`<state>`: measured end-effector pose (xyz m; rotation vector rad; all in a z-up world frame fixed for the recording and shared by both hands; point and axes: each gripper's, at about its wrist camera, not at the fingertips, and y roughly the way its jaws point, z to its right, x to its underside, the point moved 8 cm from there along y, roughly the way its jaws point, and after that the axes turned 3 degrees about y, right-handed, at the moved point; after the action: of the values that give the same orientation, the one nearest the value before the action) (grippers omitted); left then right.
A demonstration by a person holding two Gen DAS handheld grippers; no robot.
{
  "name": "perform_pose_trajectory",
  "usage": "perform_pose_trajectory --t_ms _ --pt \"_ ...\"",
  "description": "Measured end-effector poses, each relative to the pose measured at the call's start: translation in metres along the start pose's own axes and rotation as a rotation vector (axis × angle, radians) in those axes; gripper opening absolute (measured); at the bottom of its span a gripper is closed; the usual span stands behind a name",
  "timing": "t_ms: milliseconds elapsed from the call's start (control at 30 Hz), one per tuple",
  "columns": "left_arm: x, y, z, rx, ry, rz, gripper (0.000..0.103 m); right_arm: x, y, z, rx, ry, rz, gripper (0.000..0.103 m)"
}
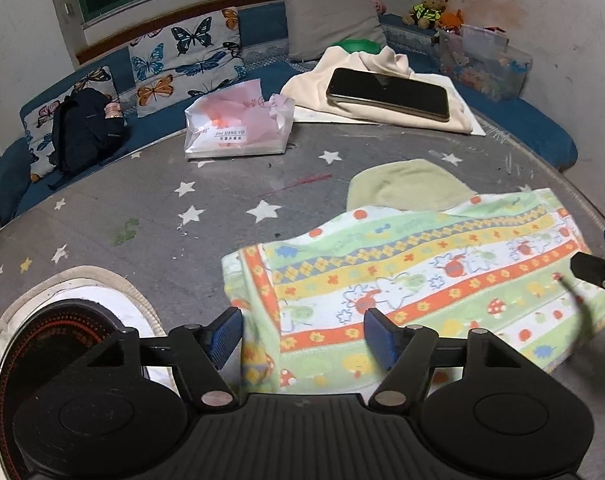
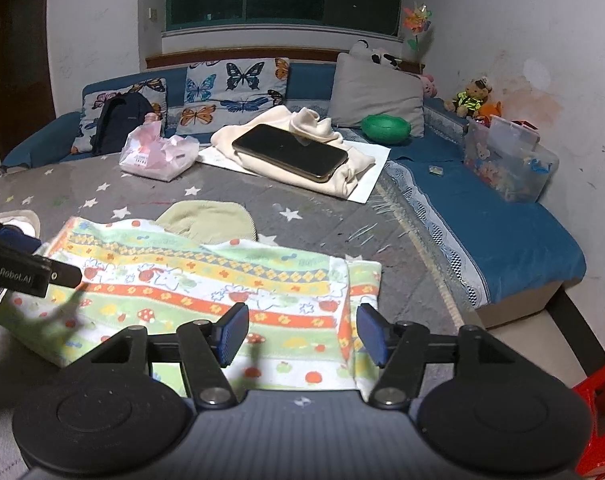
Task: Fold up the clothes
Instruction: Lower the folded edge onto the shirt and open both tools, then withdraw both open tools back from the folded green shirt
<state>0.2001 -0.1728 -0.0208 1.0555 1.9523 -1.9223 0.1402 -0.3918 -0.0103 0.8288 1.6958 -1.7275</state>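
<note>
A colourful striped terry towel with cartoon prints (image 1: 422,276) lies folded over on the grey star-patterned table (image 1: 142,208), partly covering a plain pale-green cloth (image 1: 402,186) at its far edge. The left gripper (image 1: 302,334) hangs over the towel's near left corner, jaws spread open and holding nothing; the right gripper (image 2: 302,332) hovers likewise open over the near right corner, possibly just touching the fabric. Far off, a black phone (image 2: 290,152) rests on a cream garment (image 2: 342,180).
</note>
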Motion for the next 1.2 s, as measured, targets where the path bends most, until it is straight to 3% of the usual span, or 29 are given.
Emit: perform_pose_trajectory --t_ms 167,267,400,567,667,800,933,1200 --pt "0.004 0.009 0.000 0.017 0.014 -0.008 0.057 0.003 0.003 -0.009 -0.019 -0.013 -0.009 0.062" --pt "0.002 0.010 0.003 0.028 0.034 0.002 0.044 0.005 0.004 -0.017 -0.037 -0.025 -0.017 0.062" --pt "-0.002 0.015 0.006 -0.007 0.076 0.023 0.017 0.009 0.005 -0.030 -0.065 -0.046 -0.026 0.065" --pt "-0.005 0.024 -0.003 -0.002 0.058 0.028 0.018 0.013 0.008 -0.044 -0.091 -0.056 -0.035 0.065" --pt "-0.006 0.020 -0.005 0.008 0.055 0.027 0.023 0.014 0.008 -0.047 -0.097 -0.050 -0.038 0.066" --pt "-0.003 0.007 -0.005 0.013 0.050 0.040 0.044 0.015 0.004 -0.048 -0.097 -0.036 -0.033 0.072" --pt "0.001 -0.011 0.003 0.028 0.066 0.063 0.057 0.018 -0.004 -0.047 -0.108 -0.008 -0.029 0.077" --pt "0.018 -0.043 0.017 0.064 0.075 0.089 0.077 0.027 -0.023 -0.043 -0.090 0.020 -0.010 0.087"
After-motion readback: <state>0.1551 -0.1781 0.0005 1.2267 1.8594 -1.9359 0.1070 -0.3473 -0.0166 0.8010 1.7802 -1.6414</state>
